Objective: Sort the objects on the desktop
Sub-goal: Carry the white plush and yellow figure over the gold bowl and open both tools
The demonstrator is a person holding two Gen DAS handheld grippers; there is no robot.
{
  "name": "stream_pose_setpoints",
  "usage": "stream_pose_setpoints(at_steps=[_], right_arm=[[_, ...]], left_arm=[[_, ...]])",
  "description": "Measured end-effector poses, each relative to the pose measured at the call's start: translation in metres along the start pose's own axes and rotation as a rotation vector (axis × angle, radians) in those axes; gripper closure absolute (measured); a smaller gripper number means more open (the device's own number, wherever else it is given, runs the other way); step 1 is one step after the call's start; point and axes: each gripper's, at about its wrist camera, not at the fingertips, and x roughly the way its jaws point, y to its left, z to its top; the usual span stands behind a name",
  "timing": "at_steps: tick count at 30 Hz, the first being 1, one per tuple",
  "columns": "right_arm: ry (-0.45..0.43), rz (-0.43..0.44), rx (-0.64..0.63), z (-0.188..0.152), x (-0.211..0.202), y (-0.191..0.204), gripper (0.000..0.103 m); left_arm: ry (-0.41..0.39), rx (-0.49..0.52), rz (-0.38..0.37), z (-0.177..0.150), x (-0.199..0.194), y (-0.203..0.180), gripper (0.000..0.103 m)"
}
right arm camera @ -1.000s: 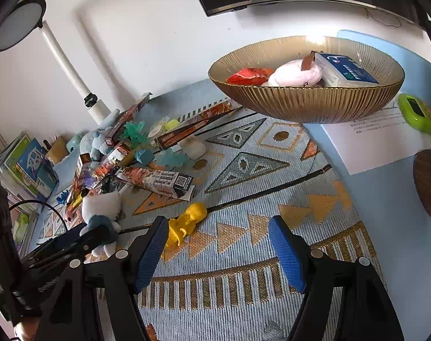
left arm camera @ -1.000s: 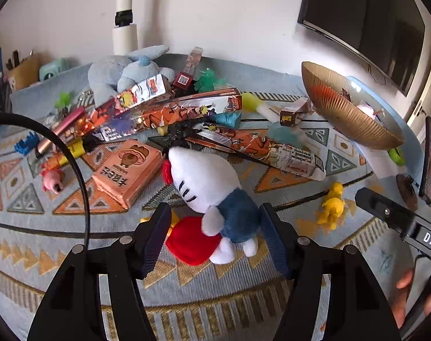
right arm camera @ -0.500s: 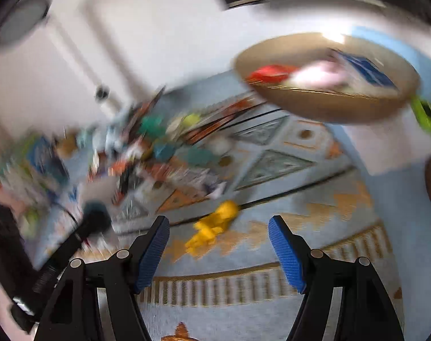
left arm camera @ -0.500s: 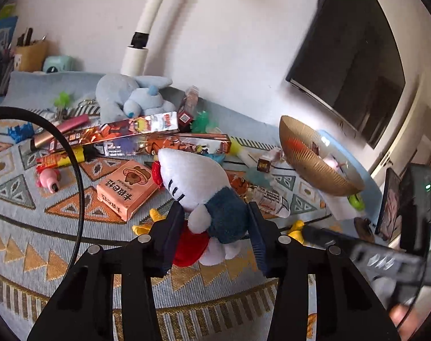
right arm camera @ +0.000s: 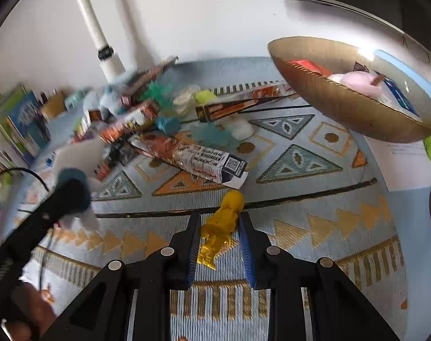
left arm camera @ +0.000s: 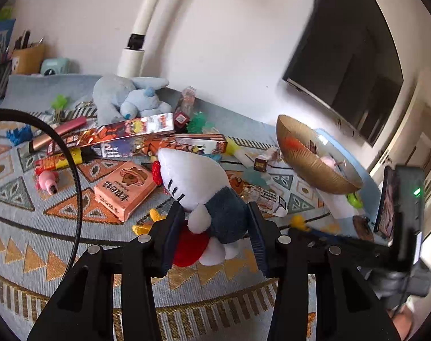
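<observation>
"Can you read any print on these things?"

"Not really. The salmon-pink box [left arm camera: 124, 190] has big dark characters beside a cartoon bear face, but they lie upside down and I cannot make them out."

"Any codes?"

"A QR code sits on the white end of the long snack packet [right arm camera: 192, 159], next to print too fine to read. The small dark-red box [left arm camera: 181, 118] has another."

Left gripper [left arm camera: 215, 230] clamping white plush cat [left arm camera: 198, 187], patterned mat [left arm camera: 44, 227]

A dark wall screen [left arm camera: 349, 76] hangs above a white lamp pole [left arm camera: 147, 25].
</observation>
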Motion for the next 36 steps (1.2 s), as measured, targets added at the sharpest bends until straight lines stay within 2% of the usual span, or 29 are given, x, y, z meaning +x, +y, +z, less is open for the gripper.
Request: stream_pose_setpoints(at_steps=[5, 11, 17, 20, 25, 27, 31, 33, 36], right_arm=[[-0.082, 0.011, 0.067, 0.015, -0.032, -0.026, 0.077], [-0.219, -0.009, 0.159, 0.045, -0.074, -0.067, 0.077], [-0.34, -0.094, 0.194, 0.095, -0.097, -0.104, 0.077], [-0.341, -0.129, 0.23, 0.117, -0.089, -0.124, 0.077], [-0.313, -0.153, 0.268, 0.136, -0.064, -0.144, 0.077], [-0.305, -0.159, 0.268, 0.14, -0.056, -0.149, 0.077], [-0.274, -0.085, 0.304, 0.148, -0.041, -0.16, 0.076], [-0.27, -0.062, 0.331, 0.148, -0.039, -0.165, 0.065], [-0.303, -0.039, 0.339, 0.145, -0.048, -0.167, 0.06]], left_arm=[[0.007, 0.018, -0.056, 0.019, -0.002, -0.025, 0.062], [-0.009, 0.132, -0.116, 0.065, 0.005, -0.082, 0.061], [0.012, 0.225, -0.183, 0.106, 0.052, -0.139, 0.061], [0.047, 0.242, -0.221, 0.117, 0.082, -0.157, 0.061], [0.091, 0.26, -0.255, 0.127, 0.13, -0.177, 0.061], [0.107, 0.264, -0.269, 0.131, 0.146, -0.182, 0.057], [0.185, 0.238, -0.264, 0.135, 0.173, -0.181, 0.056], [0.196, 0.217, -0.267, 0.133, 0.174, -0.174, 0.056], [0.189, 0.198, -0.285, 0.13, 0.165, -0.165, 0.056]])
